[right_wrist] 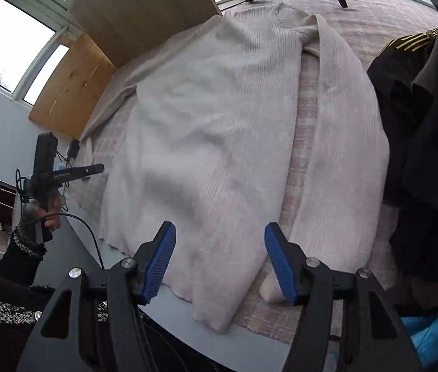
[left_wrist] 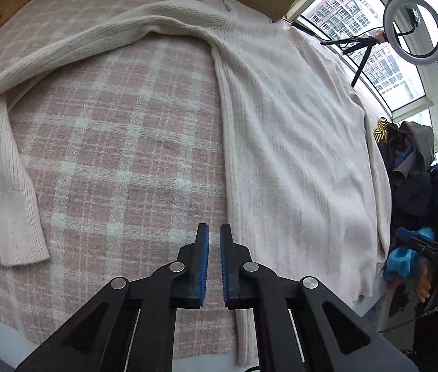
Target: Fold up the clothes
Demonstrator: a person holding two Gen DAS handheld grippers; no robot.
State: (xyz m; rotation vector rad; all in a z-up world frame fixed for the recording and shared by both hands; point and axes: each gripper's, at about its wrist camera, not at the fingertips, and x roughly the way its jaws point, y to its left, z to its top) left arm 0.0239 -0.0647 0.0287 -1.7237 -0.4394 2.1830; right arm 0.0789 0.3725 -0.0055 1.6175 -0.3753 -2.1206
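A cream ribbed knit sweater (left_wrist: 296, 142) lies flat on a pink plaid blanket (left_wrist: 119, 161). One long sleeve (left_wrist: 8, 186) arcs out to the left and bends down. In the right wrist view the sweater body (right_wrist: 206, 142) fills the middle, with the other sleeve (right_wrist: 340, 142) lying alongside it on the right. My left gripper (left_wrist: 214, 232) hovers over the blanket just left of the sweater's side edge, jaws nearly closed and holding nothing. My right gripper (right_wrist: 220, 238) is open above the sweater's hem, empty. It also shows in the left wrist view (left_wrist: 417, 241) at the far right.
A pile of dark clothes (right_wrist: 420, 124) sits right of the sweater, with blue fabric (right_wrist: 436, 328) below it. A ring light on a tripod (left_wrist: 411, 28) stands by the windows. Wooden boards (right_wrist: 73, 90) lean at the far left. The grey table edge (right_wrist: 188, 319) runs along the front.
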